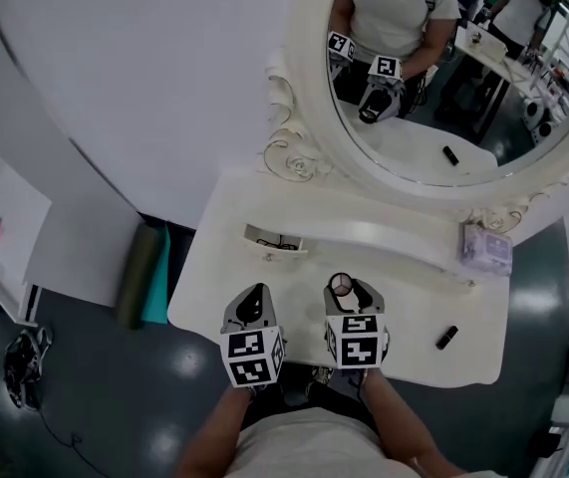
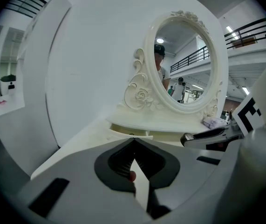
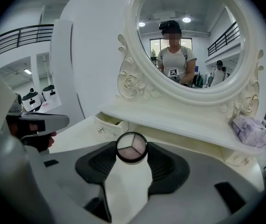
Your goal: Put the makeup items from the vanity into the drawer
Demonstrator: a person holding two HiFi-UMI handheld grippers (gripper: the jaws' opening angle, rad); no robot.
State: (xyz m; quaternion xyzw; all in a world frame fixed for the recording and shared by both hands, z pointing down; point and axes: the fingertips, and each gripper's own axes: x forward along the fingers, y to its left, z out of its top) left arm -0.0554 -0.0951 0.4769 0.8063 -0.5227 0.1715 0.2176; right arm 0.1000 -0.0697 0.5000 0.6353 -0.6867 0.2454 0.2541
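1. Black-rimmed round compact (image 3: 132, 147), with three pale shades under a clear lid, is held off the worktop (image 1: 214, 277). It sits to the right of the open drawer (image 1: 272, 239) and on the person's side of it.
2. Right tool (image 1: 348, 289) is clenched on the compact, one pad against each side of its rim.
3. Left tool (image 2: 133, 143) has its tips together. A small reddish spot shows in the gap behind them, and I cannot tell what it is. This tool hangs on the person's side of the drawer, just beside the right tool.
4. Drawer stands pulled out below the raised shelf. Something dark lies inside, too small to identify.
5. Black tube (image 1: 446, 337) lies on the worktop, well to the right of the drawer.
6. Lilac packet (image 1: 487, 249) rests on the shelf, far right of the drawer, below the oval mirror (image 1: 404, 147).
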